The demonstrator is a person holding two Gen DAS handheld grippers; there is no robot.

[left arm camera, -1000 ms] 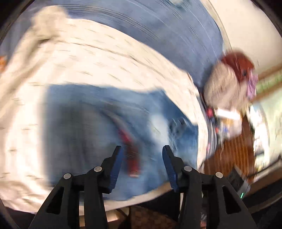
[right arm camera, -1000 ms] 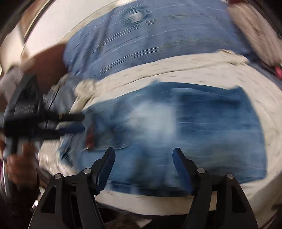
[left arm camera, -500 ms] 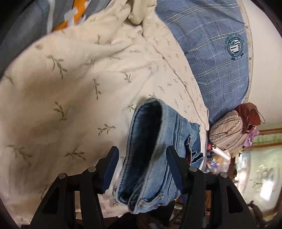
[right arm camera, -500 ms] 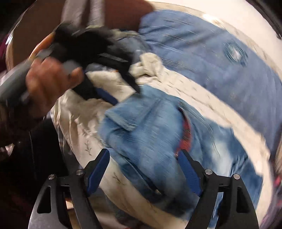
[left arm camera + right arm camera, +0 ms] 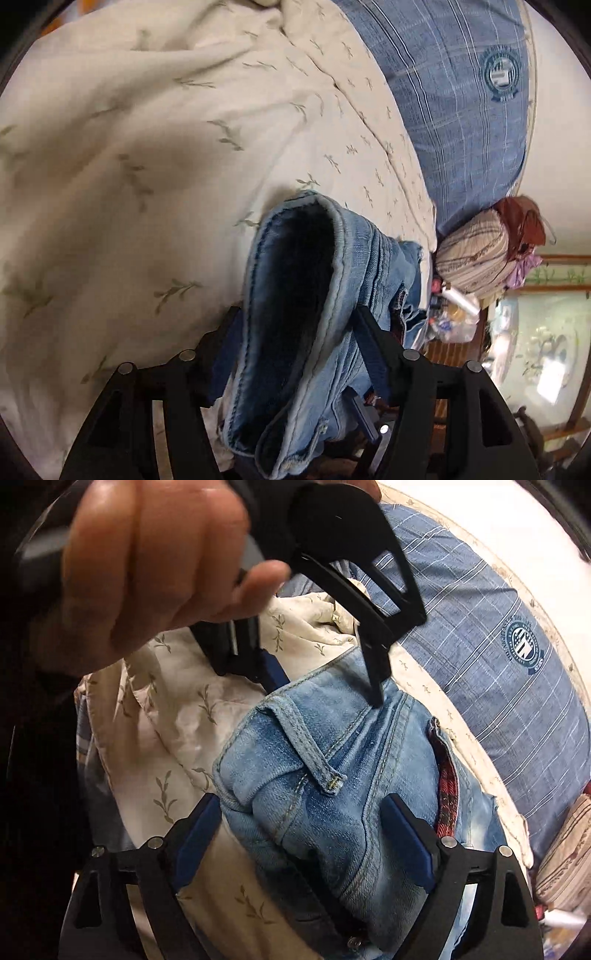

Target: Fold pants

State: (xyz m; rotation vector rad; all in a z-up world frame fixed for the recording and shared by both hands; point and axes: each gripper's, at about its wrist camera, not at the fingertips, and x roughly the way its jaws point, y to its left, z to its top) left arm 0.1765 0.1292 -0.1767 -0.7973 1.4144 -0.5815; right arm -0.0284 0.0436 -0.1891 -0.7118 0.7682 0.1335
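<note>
The light blue jeans [image 5: 295,314] lie folded into a thick bundle on a cream leaf-print sheet [image 5: 147,166]. In the left wrist view my left gripper [image 5: 295,343] is open with its jaws on either side of the bundle's folded edge. In the right wrist view the jeans [image 5: 332,794] show a belt loop and a red plaid pocket lining. My right gripper [image 5: 303,830] is open around the waistband end. The left gripper [image 5: 325,679] also shows there, held by a hand, its fingers straddling the far edge of the jeans.
A blue plaid pillow [image 5: 461,110] with a round crest lies beyond the sheet; it also shows in the right wrist view [image 5: 498,646]. A striped cloth bundle [image 5: 472,262] and a red bag [image 5: 521,225] sit at the bed's edge, with small clutter [image 5: 450,314] below.
Both grippers have closed in on the jeans bundle, which now sits between each pair of open jaws. The left hand has come nearer to the right wrist camera.
</note>
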